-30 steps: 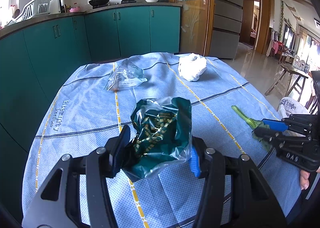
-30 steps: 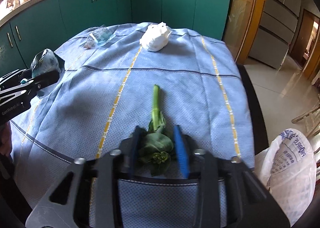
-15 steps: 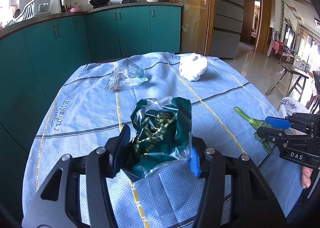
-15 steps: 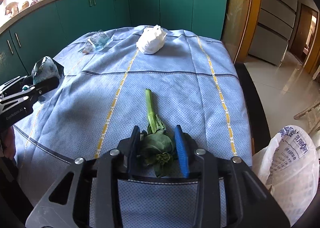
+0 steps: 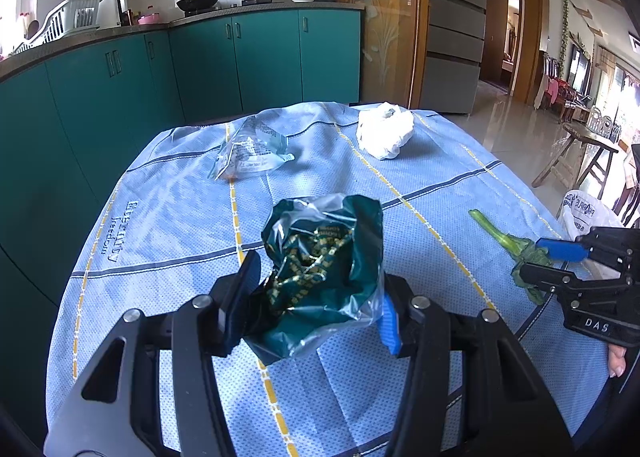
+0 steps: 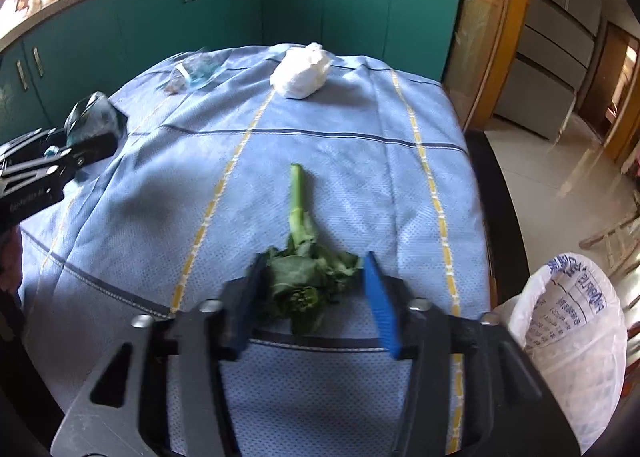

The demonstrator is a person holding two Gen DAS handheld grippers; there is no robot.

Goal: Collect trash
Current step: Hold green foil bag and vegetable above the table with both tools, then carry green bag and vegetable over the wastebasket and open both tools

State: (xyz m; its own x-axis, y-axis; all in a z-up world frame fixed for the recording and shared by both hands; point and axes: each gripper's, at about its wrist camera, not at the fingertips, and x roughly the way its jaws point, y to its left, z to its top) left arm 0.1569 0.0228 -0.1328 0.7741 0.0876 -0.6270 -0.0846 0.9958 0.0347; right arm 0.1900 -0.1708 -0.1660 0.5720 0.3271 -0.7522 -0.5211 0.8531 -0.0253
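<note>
The left tool [image 5: 316, 297] fills the bottom of the left wrist view, its two fingers closed against a crumpled dark green wrapper [image 5: 324, 265] with gold print and a clear plastic edge. The wrapper bulges up between the fingers at the centre of the frame.

The right tool [image 6: 316, 289] sits at the bottom centre of the right wrist view. Its fingers stand apart on either side of a green vegetable stalk [image 6: 298, 257]; the left finger touches the wilted leaves, while the blue right finger [image 6: 380, 297] leaves a gap. The stalk lies on the surface [image 6: 360, 185], pale stem pointing toward the top of the frame, dark leafy end nearest the tool.

Only the right wrist view shows the open mouth of a white plastic bag [image 6: 568, 333] with blue print, at the lower right, beyond the surface edge. The left wrist view catches just a corner of that bag at its right edge.

Only the left wrist view gives a clear look at a clear plastic packet [image 5: 250, 155] at upper centre-left, lying flat and crinkled. A white crumpled bundle [image 5: 385, 135] rests at upper centre-right, well apart from it. The blue tablecloth [image 5: 168, 241] has yellow and dark stripes.
</note>
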